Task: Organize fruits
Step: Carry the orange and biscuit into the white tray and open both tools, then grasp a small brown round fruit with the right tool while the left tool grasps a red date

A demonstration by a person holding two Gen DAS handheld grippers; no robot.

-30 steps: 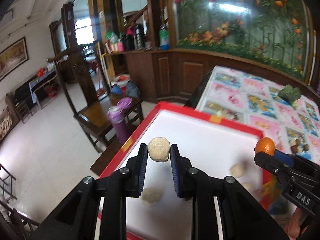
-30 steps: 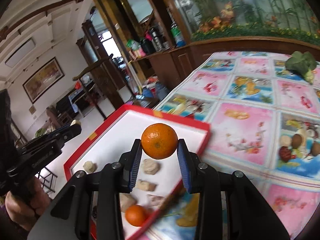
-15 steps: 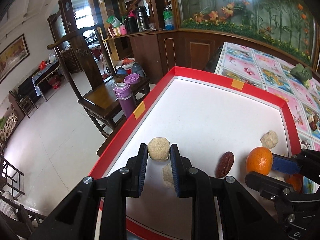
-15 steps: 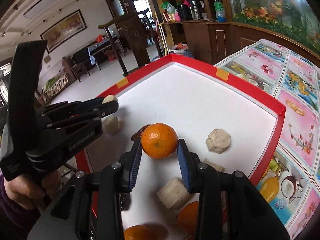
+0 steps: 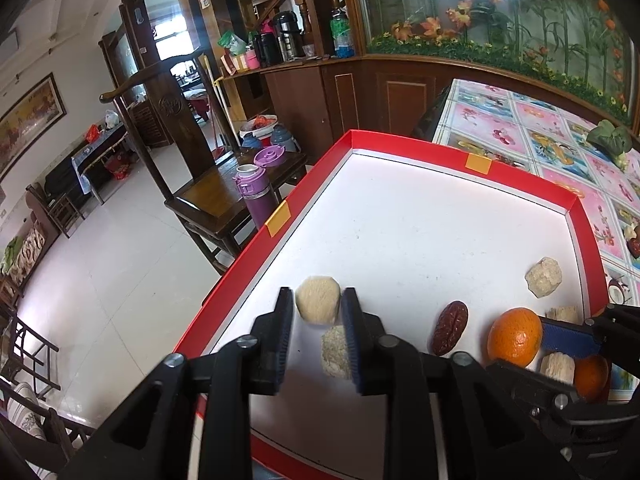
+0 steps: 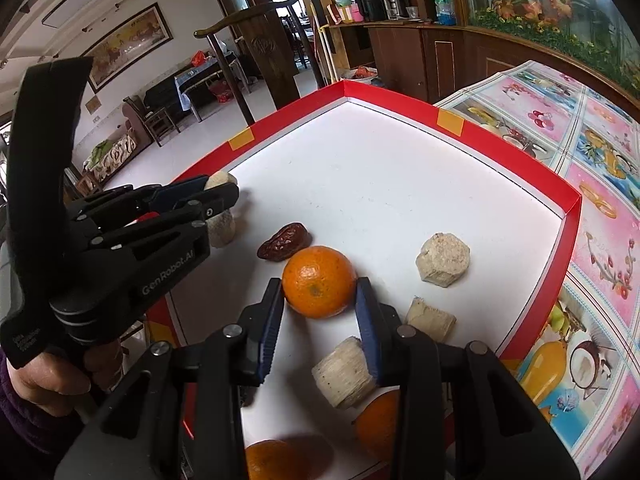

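Note:
A red-rimmed white tray (image 5: 520, 184) (image 6: 500, 148) lies on the table. My left gripper (image 5: 318, 310) is shut on a pale beige chunk (image 5: 318, 305) low over the tray's left side, above another beige chunk (image 5: 335, 352). My right gripper (image 6: 320, 304) is shut on an orange (image 6: 319, 281), also in the left wrist view (image 5: 515, 336), low over the tray. A dark red date (image 6: 285, 241) (image 5: 450, 332) lies between the grippers. More beige chunks (image 6: 442, 259) (image 6: 346, 372) and two oranges (image 6: 378, 420) (image 6: 272, 460) lie in the tray.
A flowered tablecloth (image 6: 600, 184) covers the table right of the tray, with a green vegetable (image 5: 608, 140) at the far end. A wooden chair with a purple bottle (image 5: 254, 192) stands left of the table. A wooden cabinet (image 5: 360, 88) is behind.
Both grippers have come down from above the table to just over the tray, still holding the beige chunk and the orange. The tray's contents are now close below them.

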